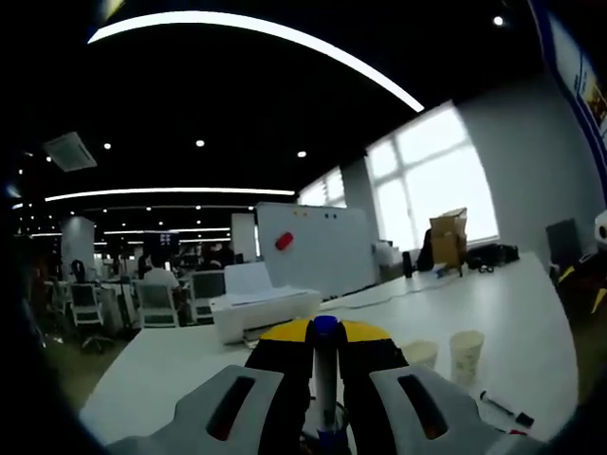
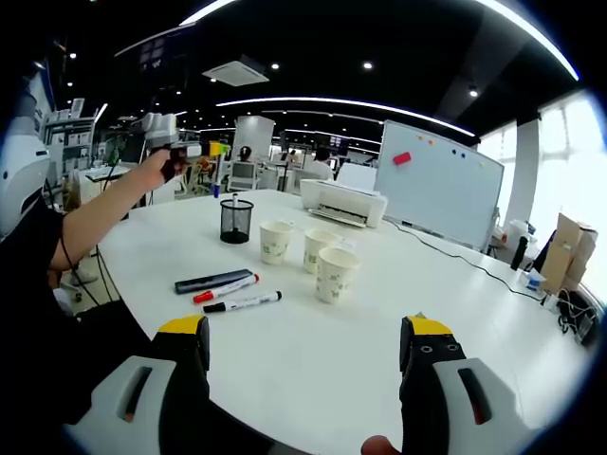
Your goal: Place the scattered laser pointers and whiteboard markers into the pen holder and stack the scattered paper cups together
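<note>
My left gripper [image 1: 324,334] is shut on a whiteboard marker [image 1: 325,384] with a blue cap, held upright between the jaws. In the right gripper view a hand holds that left gripper [image 2: 194,150] up in the air, above and left of the black mesh pen holder [image 2: 236,220]. Three paper cups [image 2: 275,241] [image 2: 320,248] [image 2: 337,273] stand apart on the white table [image 2: 313,351]. A dark laser pointer [image 2: 213,281], a red marker [image 2: 226,288] and a black marker [image 2: 244,302] lie in front of them. My right gripper [image 2: 305,341] is open and holds nothing.
A white printer [image 2: 341,201] and a whiteboard [image 2: 436,185] stand at the table's far side. The left gripper view shows two cups [image 1: 467,353] [image 1: 420,353], a black marker [image 1: 505,408], the printer [image 1: 261,308] and a cardboard box [image 1: 449,237]. Office chairs and people are behind.
</note>
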